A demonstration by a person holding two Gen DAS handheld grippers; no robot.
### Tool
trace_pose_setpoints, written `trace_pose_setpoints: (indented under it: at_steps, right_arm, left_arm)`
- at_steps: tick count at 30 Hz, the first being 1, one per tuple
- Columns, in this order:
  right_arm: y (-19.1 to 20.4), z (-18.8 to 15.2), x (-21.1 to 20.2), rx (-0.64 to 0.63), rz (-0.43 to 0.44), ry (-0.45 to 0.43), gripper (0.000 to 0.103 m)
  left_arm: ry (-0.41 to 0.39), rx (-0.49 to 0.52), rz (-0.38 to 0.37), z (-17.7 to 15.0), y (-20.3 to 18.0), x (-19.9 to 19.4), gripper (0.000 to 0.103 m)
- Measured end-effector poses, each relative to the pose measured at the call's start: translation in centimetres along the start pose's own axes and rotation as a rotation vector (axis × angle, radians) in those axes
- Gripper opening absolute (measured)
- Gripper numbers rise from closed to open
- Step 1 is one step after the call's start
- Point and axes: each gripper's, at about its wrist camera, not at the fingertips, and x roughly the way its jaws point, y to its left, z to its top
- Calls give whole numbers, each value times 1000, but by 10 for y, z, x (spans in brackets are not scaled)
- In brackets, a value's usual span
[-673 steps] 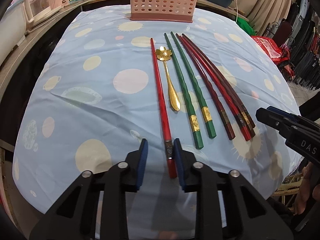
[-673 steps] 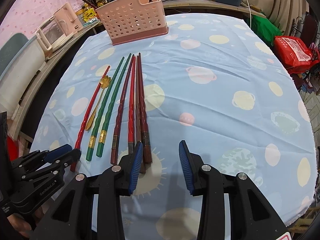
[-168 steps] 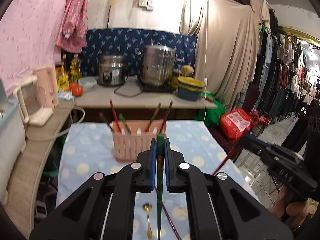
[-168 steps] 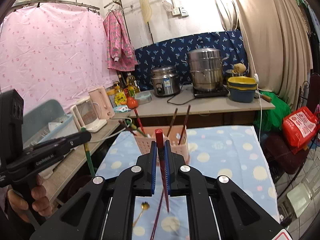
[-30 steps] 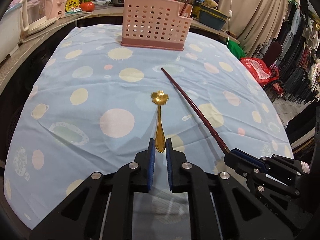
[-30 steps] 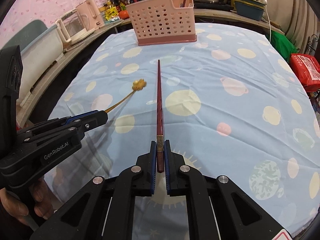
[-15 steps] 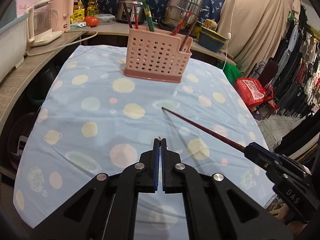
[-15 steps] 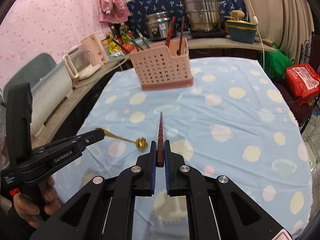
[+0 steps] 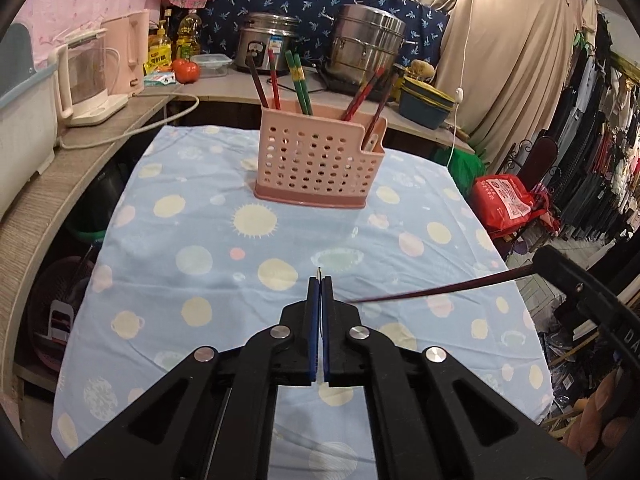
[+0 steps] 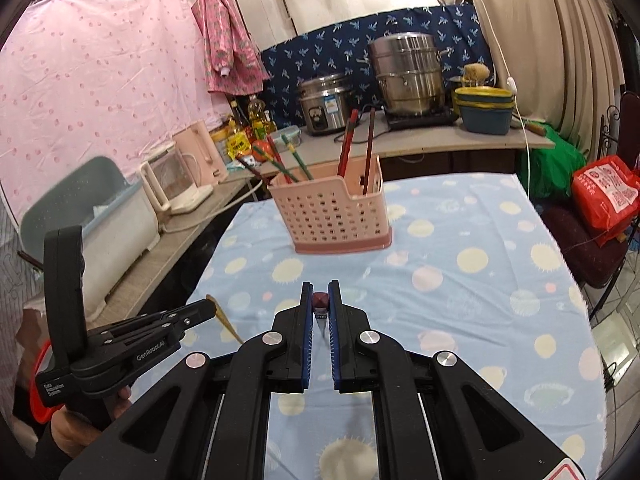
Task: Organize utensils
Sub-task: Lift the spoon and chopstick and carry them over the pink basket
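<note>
My left gripper (image 9: 320,280) is shut on the gold spoon; only the handle's tip (image 9: 319,270) pokes out above the pads. In the right wrist view the left gripper (image 10: 202,313) hangs at the left with the gold spoon (image 10: 226,322) slanting down from it. My right gripper (image 10: 320,286) is shut on a dark red chopstick, whose butt end (image 10: 320,300) shows between the pads. In the left wrist view that chopstick (image 9: 440,289) reaches in from the right gripper (image 9: 552,264). Both are held above the blue dotted tablecloth (image 9: 192,248). The pink perforated basket (image 9: 320,160) stands at the far end with several chopsticks upright in it.
Behind the table runs a counter (image 9: 224,92) with a rice cooker (image 9: 272,40), a steel pot (image 9: 370,36), a kettle (image 9: 86,80) and bottles. A red bag (image 9: 506,200) and hanging clothes (image 9: 600,160) are off the table's right side.
Both grippers have risen off the table, the left lifting the gold spoon it closed on, the right lifting the dark red chopstick. Both views have tilted up toward the basket.
</note>
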Motion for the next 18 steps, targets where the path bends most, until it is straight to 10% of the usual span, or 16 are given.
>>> trace_pose_setpoints:
  at_steps: [18]
  right_arm:
    - [-3, 136, 20, -22, -12, -184, 7]
  left_arm:
    - [-212, 62, 23, 133, -5, -21, 1]
